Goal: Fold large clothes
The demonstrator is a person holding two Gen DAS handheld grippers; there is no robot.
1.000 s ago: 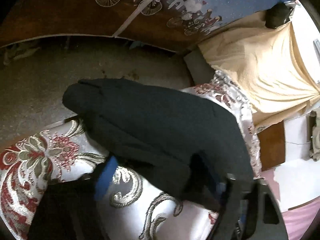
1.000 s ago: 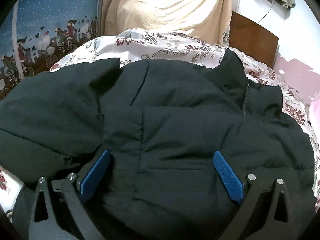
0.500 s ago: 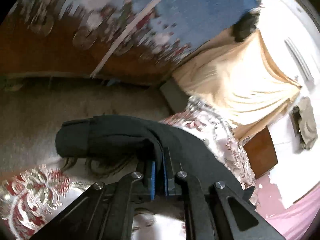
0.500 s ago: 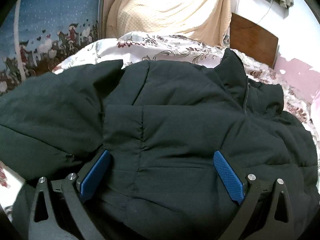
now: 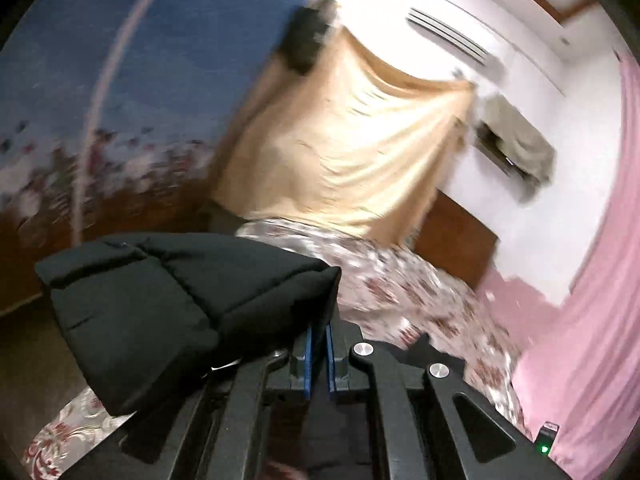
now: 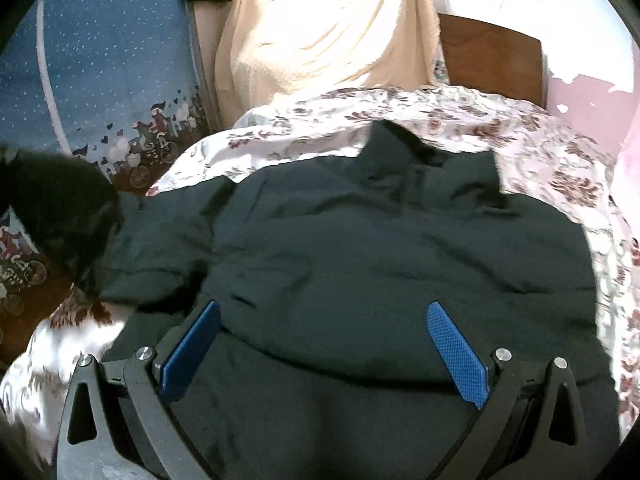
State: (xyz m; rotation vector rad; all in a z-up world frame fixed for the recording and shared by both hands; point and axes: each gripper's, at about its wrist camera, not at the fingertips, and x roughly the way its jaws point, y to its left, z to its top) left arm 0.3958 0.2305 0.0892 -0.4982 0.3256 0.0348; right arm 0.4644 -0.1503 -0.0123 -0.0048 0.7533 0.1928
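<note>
Since a second ago the left hand-held gripper (image 5: 318, 354) has closed its blue pads on a fold of the black padded jacket (image 6: 360, 248) and lifted it off the bed (image 6: 552, 152) — the pinched sleeve (image 5: 168, 292) now hangs up and to the left of its fingers, clear of the floral bedspread (image 5: 400, 292) below. In the right wrist view, that raised sleeve shows as a dark blurred mass at the far left. The right hand-held gripper (image 6: 324, 348) has drawn back, so more of the jacket lies ahead of it; its jaws stand wide, blue pads (image 6: 456, 356) apart over the jacket's lower body — whether they touch the cloth I cannot tell. Beyond both grippers hang a cream cloth (image 6: 320, 28) and a wooden headboard (image 6: 492, 56).
</note>
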